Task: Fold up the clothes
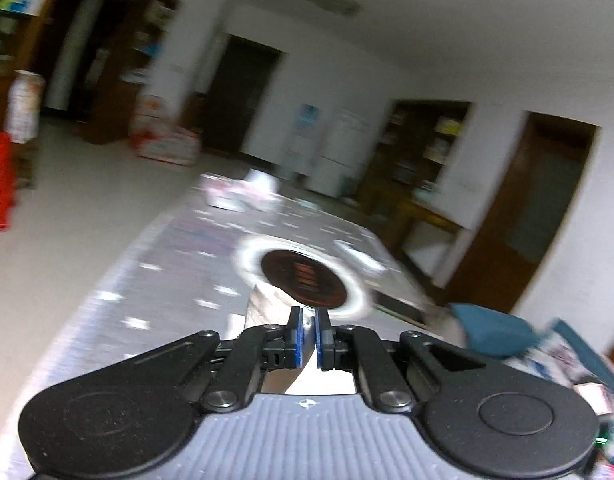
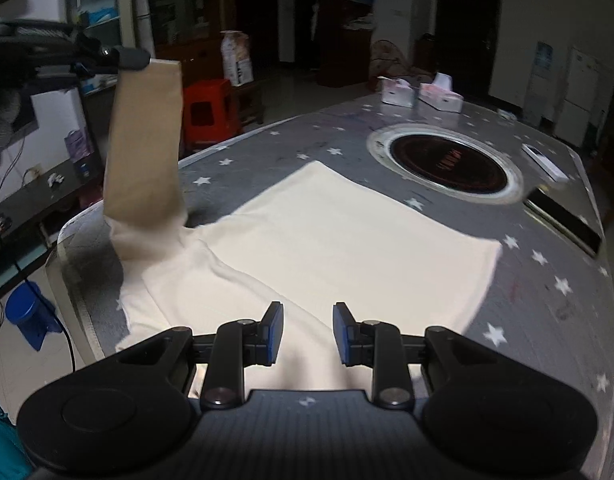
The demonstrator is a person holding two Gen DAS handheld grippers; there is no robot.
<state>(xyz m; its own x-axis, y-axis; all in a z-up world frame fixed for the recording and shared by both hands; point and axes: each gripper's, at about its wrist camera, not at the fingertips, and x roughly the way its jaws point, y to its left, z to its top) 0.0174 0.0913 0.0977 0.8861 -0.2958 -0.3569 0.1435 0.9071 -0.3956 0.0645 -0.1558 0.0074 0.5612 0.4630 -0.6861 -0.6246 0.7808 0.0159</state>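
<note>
Cream garment [image 2: 327, 236] | left claw [image 1: 309, 334] pinching sleeve [image 2: 143, 140] | right claw [image 2: 308, 332] wide, empty

The left hand-held gripper [image 1: 309, 336] has its black fingers with blue pads nearly together, pinching a strip of pale fabric, and is raised high and tilted. The right hand-held gripper [image 2: 308, 332] hangs level and low, its jaws spread wide apart, gripping nothing.

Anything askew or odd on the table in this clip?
Only the cream garment: its sleeve is lifted upright off the table in the shut left gripper, mid-fold. Right gripper is open above the cloth.
</note>
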